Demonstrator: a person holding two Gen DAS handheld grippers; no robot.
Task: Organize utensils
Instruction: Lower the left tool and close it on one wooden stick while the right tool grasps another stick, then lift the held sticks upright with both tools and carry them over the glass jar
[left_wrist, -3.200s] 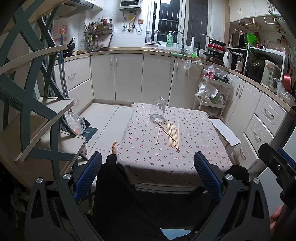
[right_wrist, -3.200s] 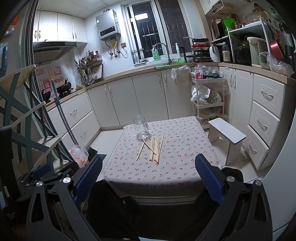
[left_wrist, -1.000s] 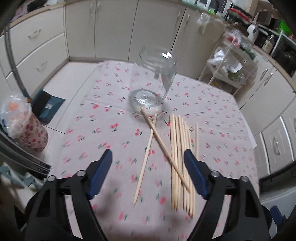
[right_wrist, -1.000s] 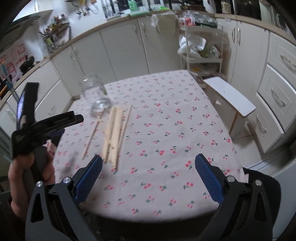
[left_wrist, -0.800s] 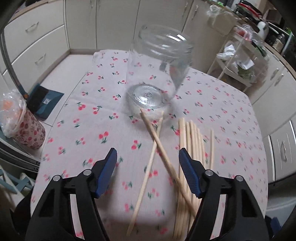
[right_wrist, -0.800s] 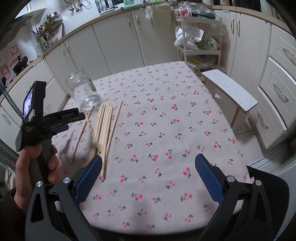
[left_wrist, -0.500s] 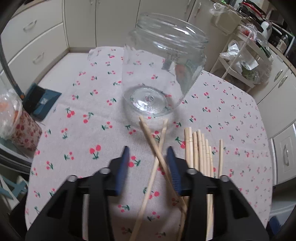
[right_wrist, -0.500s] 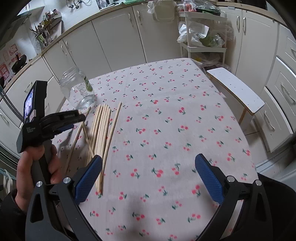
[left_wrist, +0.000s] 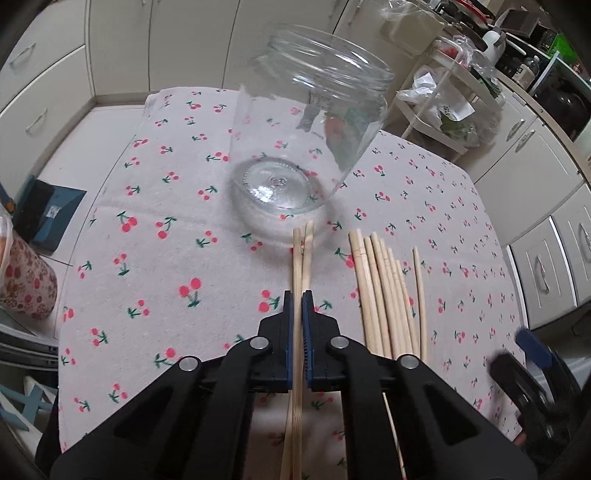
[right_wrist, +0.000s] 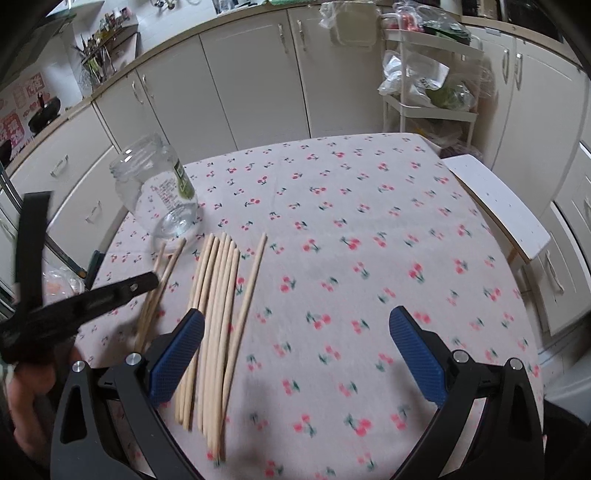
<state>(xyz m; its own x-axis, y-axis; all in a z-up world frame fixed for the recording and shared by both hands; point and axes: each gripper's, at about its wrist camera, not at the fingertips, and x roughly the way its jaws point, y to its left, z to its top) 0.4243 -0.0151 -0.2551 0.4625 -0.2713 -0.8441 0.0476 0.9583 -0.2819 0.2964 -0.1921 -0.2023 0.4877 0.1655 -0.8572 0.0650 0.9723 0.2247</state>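
A clear glass jar (left_wrist: 306, 122) stands upright on the cherry-print tablecloth (left_wrist: 166, 295). My left gripper (left_wrist: 297, 314) is shut on two wooden chopsticks (left_wrist: 301, 258), whose tips lie just short of the jar's base. A row of several more chopsticks (left_wrist: 388, 295) lies on the cloth to their right. In the right wrist view the jar (right_wrist: 159, 192) is at the far left and the left gripper (right_wrist: 147, 282) pinches the pair beside it. My right gripper (right_wrist: 295, 317) hangs open above the cloth with nothing between its pads, and its left finger (right_wrist: 177, 354) is over the loose chopsticks (right_wrist: 218, 314).
A white stool (right_wrist: 495, 199) stands off the table's right edge, with a white trolley (right_wrist: 428, 88) of bags behind it. Cream cabinets run along the far walls. A cherry-print bag (left_wrist: 26, 280) sits on the floor left of the table.
The left gripper came down toward the table and its jaws shut on the two chopsticks, which were crossed and now lie together. The right gripper moved lower and closer over the cloth.
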